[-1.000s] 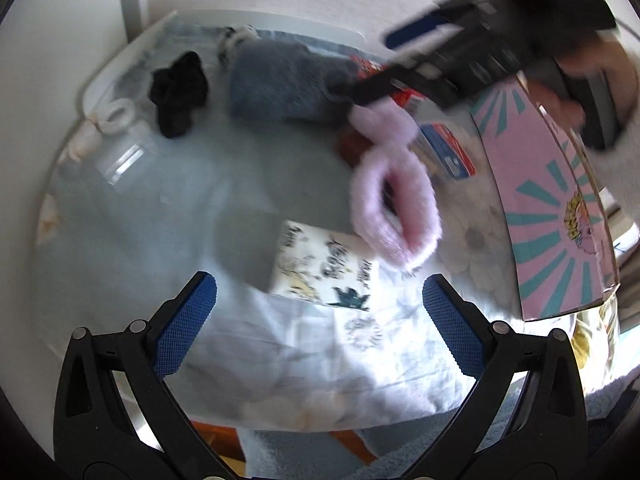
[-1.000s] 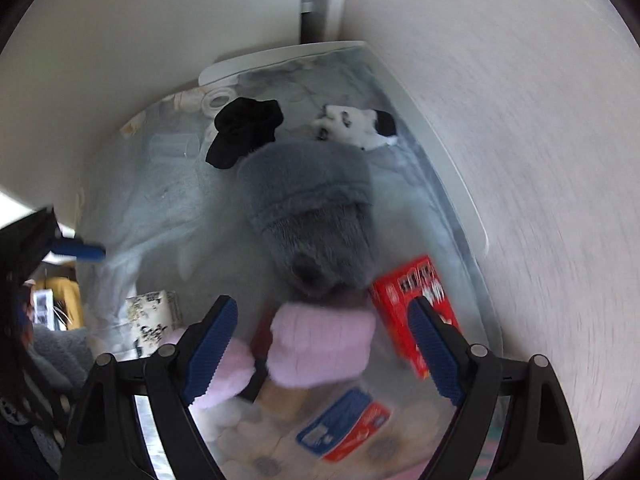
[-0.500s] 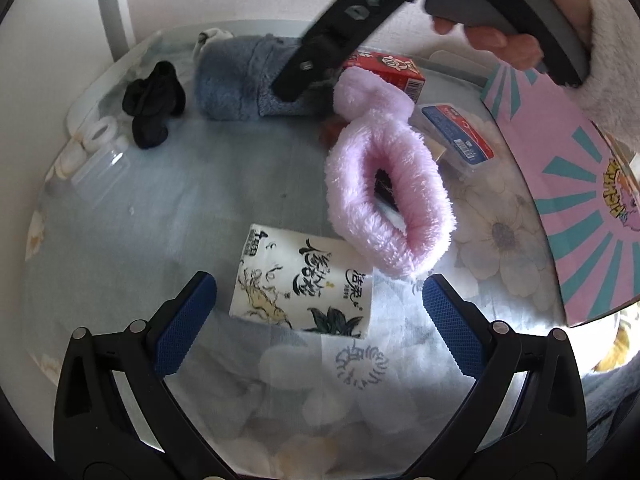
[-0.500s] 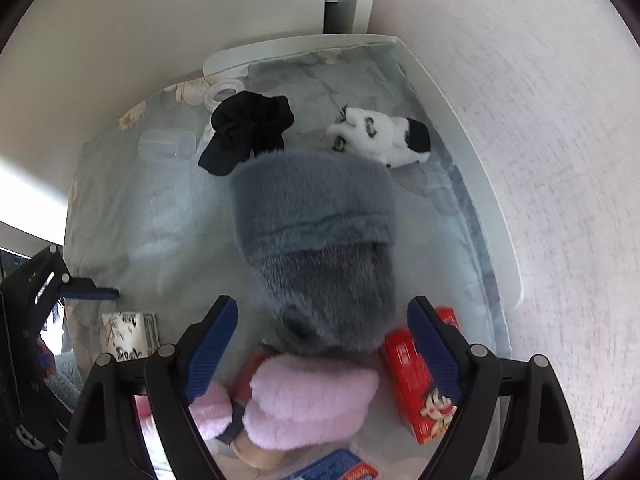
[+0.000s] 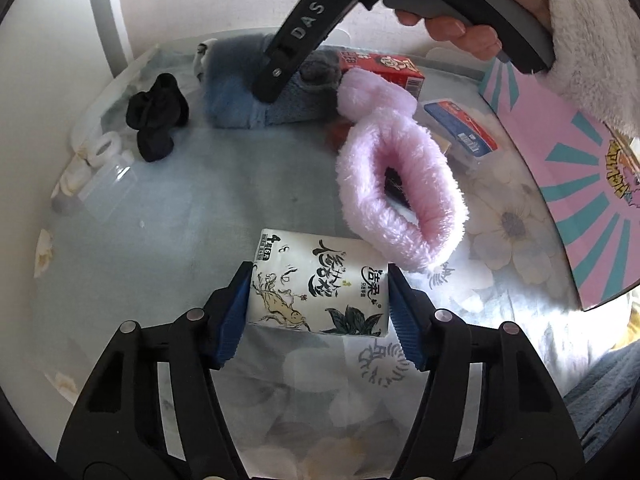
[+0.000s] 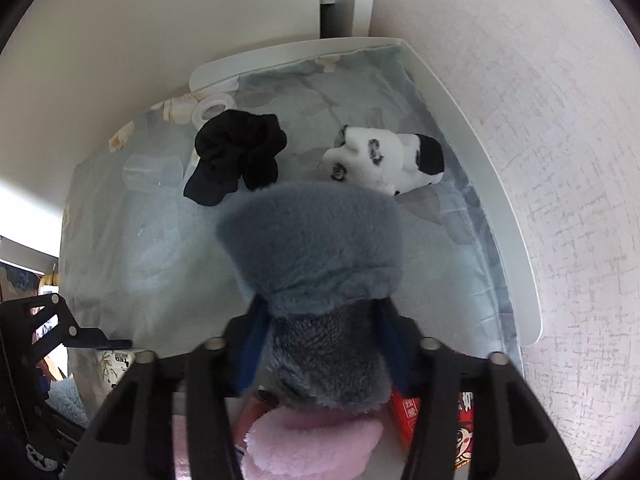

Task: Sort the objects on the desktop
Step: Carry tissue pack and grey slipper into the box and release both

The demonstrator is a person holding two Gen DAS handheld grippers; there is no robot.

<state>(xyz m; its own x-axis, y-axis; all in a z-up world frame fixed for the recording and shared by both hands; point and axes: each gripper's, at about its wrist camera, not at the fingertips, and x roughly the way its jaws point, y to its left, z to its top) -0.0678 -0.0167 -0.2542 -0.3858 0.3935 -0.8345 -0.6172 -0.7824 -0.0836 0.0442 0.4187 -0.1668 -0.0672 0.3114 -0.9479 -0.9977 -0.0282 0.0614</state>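
Note:
My left gripper [image 5: 318,312] is shut on a white tissue pack [image 5: 318,284] with ink drawings, lying on the floral cloth. Its blue pads [image 5: 232,316] press both short ends. My right gripper [image 6: 322,344] is shut on a grey furry slipper [image 6: 316,240], near its heel end; the slipper also shows in the left wrist view [image 5: 244,96] under the right gripper's arm. A pink fluffy slipper [image 5: 400,192] lies just beyond the tissue pack and shows in the right wrist view [image 6: 312,440].
A black scrunchie [image 6: 236,156], a black-and-white plush toy [image 6: 388,160], a clear cup [image 6: 152,172] and a tape roll [image 6: 214,106] lie at the far end. A red box [image 5: 380,70], a blue-red card pack [image 5: 460,128] and a pink board [image 5: 568,184] lie right.
Both grippers moved forward and shut: the left on the tissue pack, the right on the grey slipper. One second ago both were open and farther back.

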